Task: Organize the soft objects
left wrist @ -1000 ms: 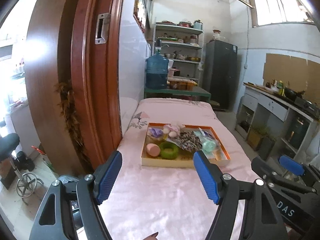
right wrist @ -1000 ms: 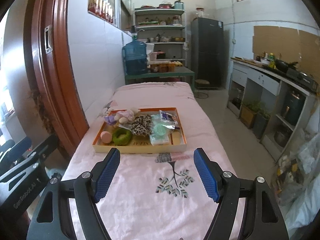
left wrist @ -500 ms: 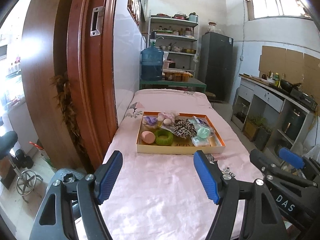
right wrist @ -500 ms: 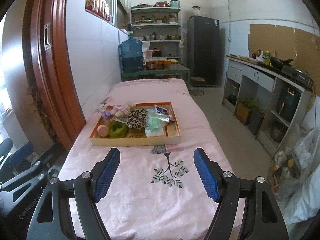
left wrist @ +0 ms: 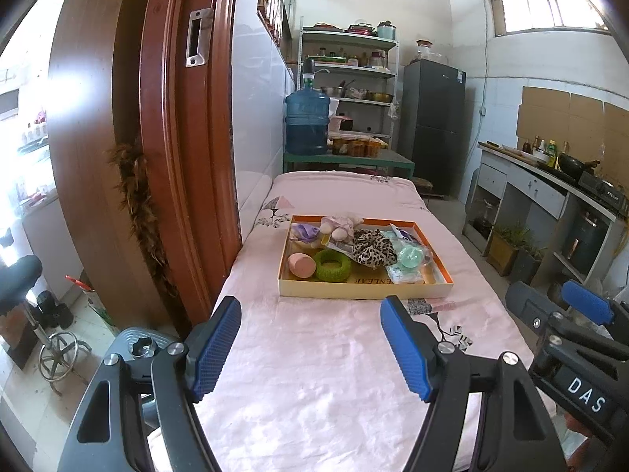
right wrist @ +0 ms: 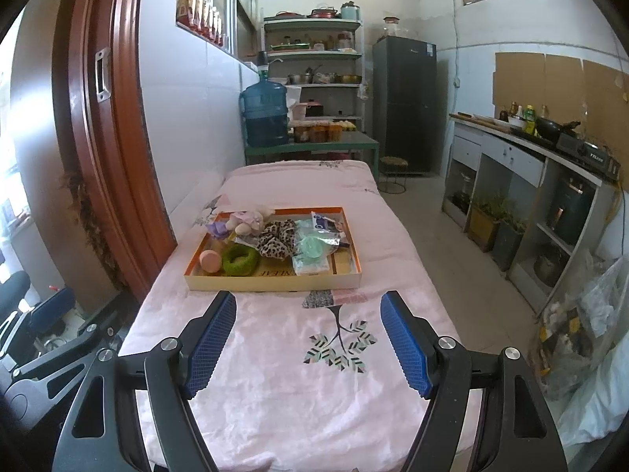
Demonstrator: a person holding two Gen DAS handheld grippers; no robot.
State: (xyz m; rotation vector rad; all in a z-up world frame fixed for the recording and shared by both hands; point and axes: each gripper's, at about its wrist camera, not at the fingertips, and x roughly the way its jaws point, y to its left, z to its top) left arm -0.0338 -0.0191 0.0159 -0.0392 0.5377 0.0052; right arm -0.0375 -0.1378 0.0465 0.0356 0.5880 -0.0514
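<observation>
Left wrist | right claw (left wrist: 589, 306) "DAS", released | left claw (left wrist: 310, 348) released, empty

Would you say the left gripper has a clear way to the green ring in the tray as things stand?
Probably yes. The left gripper is open and empty, with only bare pink cloth between it and the tray. The green ring lies near the front wall, uncovered, beside the pink sponge.
</observation>
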